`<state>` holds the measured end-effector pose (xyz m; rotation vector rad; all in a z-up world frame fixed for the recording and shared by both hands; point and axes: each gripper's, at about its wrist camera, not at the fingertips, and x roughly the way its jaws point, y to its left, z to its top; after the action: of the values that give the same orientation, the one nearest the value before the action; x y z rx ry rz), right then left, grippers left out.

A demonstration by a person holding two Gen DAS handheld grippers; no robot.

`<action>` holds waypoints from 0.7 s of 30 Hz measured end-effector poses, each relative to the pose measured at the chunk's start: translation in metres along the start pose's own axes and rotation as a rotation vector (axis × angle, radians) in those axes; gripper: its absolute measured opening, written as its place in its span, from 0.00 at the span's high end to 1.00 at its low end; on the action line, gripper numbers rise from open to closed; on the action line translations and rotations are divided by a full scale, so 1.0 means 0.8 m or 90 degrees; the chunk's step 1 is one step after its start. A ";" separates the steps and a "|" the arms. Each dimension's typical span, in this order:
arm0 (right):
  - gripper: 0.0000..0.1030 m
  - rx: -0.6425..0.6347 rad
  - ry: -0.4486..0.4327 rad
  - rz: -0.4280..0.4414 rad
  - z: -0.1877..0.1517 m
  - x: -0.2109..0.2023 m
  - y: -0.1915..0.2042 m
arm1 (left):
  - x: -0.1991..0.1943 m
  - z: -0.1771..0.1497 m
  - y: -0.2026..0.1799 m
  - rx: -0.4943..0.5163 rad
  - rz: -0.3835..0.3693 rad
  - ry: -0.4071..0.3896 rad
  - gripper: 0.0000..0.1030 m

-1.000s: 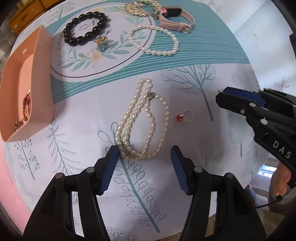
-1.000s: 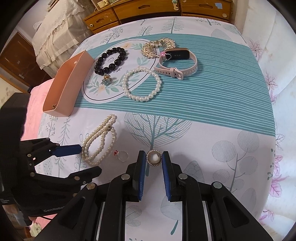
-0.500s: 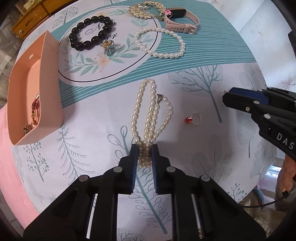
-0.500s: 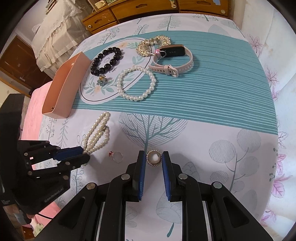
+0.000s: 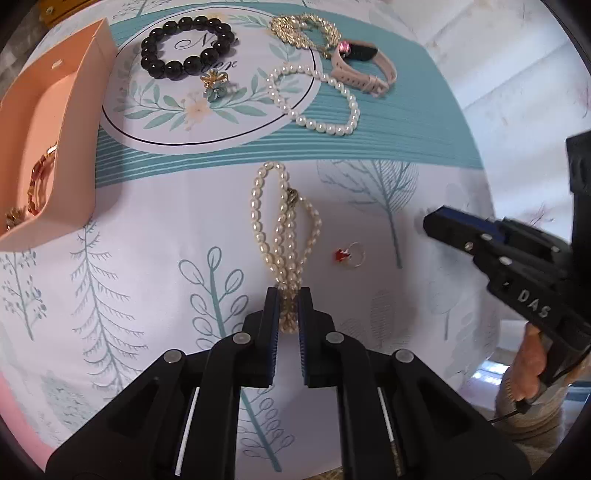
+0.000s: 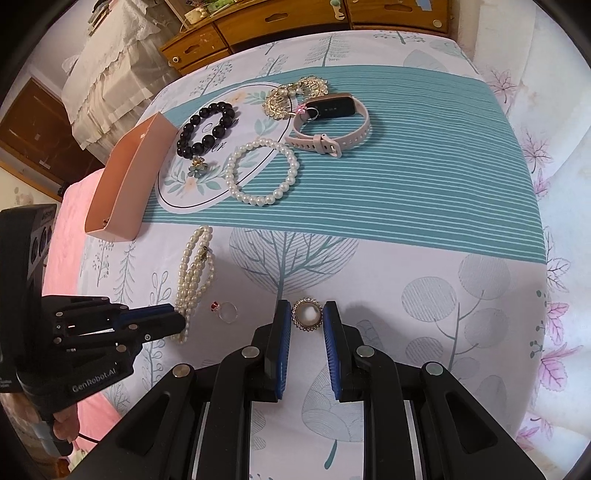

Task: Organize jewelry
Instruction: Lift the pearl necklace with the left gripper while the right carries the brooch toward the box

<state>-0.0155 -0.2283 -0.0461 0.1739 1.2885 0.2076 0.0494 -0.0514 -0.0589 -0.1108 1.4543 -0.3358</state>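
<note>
My left gripper (image 5: 287, 295) is shut on the near end of a long looped pearl necklace (image 5: 284, 225), which trails across the cloth; it also shows in the right wrist view (image 6: 194, 269). My right gripper (image 6: 307, 314) holds a round pearl brooch with a gold rim (image 6: 307, 315) between its blue pads. A small ring with a red stone (image 5: 349, 254) lies right of the necklace. A peach box (image 5: 44, 155) at the left holds some gold and red pieces.
Farther back on the cloth lie a black bead bracelet (image 5: 186, 48), a flower brooch (image 5: 214, 84), a round pearl bracelet (image 5: 314, 99), a gold piece (image 5: 304, 27) and a pink watch band (image 5: 364, 66). Wooden drawers (image 6: 295, 18) stand behind the table.
My left gripper closed from wide open onto the near end of the pearl necklace and drew it toward me, pulling the loops narrower. The right gripper kept its hold on the brooch.
</note>
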 end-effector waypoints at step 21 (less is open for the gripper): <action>0.83 -0.053 -0.044 0.009 0.026 -0.055 0.054 | -0.173 0.018 0.043 -0.072 -0.086 -0.218 0.93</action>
<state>-0.0097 -0.1977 0.0114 0.1187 1.2088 0.2646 0.0585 0.0197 0.0650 -0.3432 1.1281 -0.3263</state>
